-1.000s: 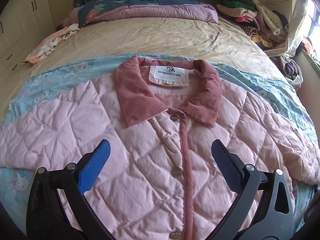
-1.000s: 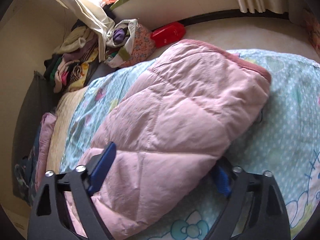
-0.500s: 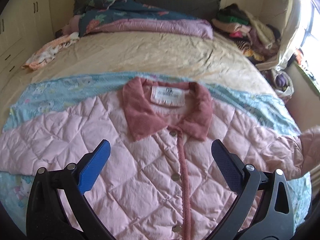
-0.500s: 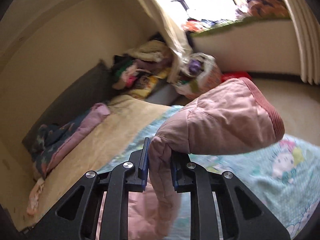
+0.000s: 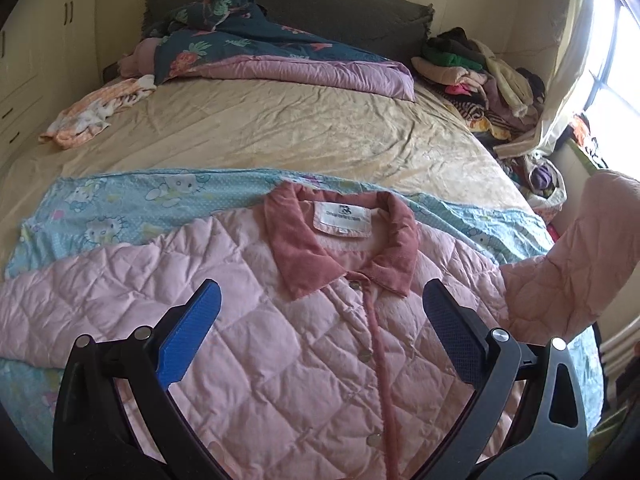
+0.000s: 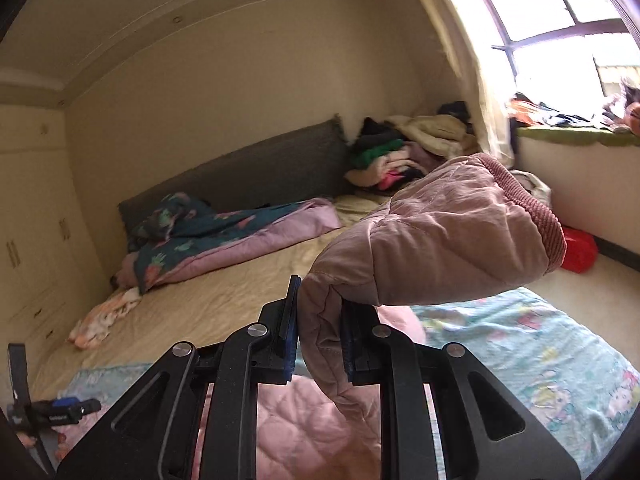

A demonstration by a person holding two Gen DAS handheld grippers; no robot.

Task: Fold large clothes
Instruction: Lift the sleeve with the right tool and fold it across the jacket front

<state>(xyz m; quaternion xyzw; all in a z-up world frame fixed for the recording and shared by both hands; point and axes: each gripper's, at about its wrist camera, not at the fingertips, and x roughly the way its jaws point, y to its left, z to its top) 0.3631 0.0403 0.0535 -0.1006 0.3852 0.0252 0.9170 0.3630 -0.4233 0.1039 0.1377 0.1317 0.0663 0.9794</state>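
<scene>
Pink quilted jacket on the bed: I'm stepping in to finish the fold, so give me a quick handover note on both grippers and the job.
Right gripper: shut on the jacket's sleeve, lifted clear of the bed, cuff end sticking out past the jaws.
Left gripper: open, empty, hovering over the jacket's chest.
Jacket: lies face up, buttoned, collar toward the headboard, on the blue cartoon sheet; the other sleeve is spread flat.
Done: one sleeve picked up.
Left: probably lay that sleeve across the chest, fold the other sleeve in, then fold the body.
</scene>
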